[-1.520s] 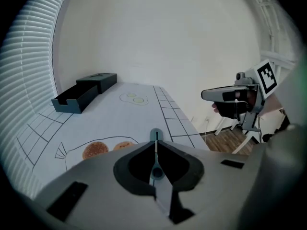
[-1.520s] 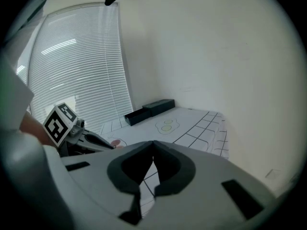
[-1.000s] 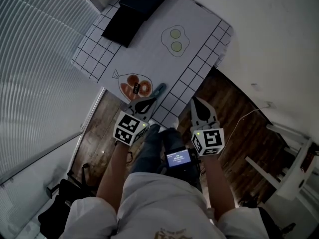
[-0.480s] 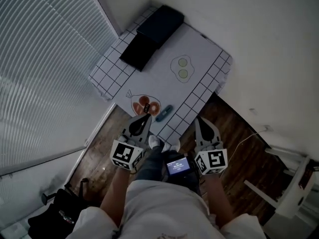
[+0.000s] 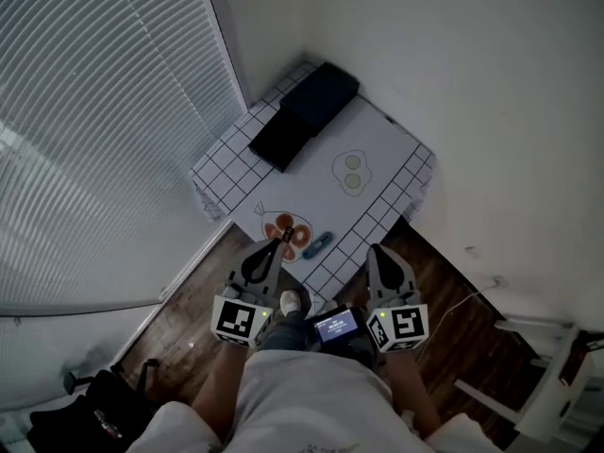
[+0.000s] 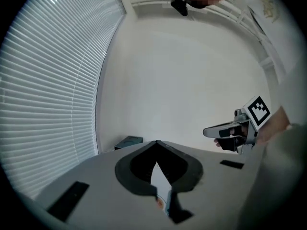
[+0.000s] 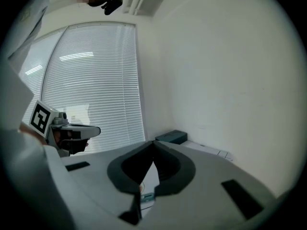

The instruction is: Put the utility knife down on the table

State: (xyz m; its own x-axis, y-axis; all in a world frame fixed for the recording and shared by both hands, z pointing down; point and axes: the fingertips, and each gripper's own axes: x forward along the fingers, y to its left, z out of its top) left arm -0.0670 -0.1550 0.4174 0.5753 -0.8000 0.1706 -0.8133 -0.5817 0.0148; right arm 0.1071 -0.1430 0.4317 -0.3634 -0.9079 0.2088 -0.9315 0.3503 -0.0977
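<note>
Lying on the checked cloth of the bench [image 5: 382,210], close to its near edge, the blue utility knife [image 5: 317,244] touches neither gripper. It sits just beside an orange printed motif [image 5: 286,231], with its long axis running diagonally from near-left to far-right in the head view. The left gripper [image 5: 275,245] and right gripper [image 5: 374,249] are both held off the bench over the wooden floor [image 5: 189,319], pointing toward it. Each gripper's own view shows the jaws closed tip to tip with nothing between them, only the bench seen through the loop they form. The knife lies ahead of and between the two tips, somewhat nearer the left one. Judged from this, the knife is already put down, and any further reach would go forward and slightly inward from the left side. Two dark cases [image 5: 307,111] stand at the far corner, well apart from the knife.
</note>
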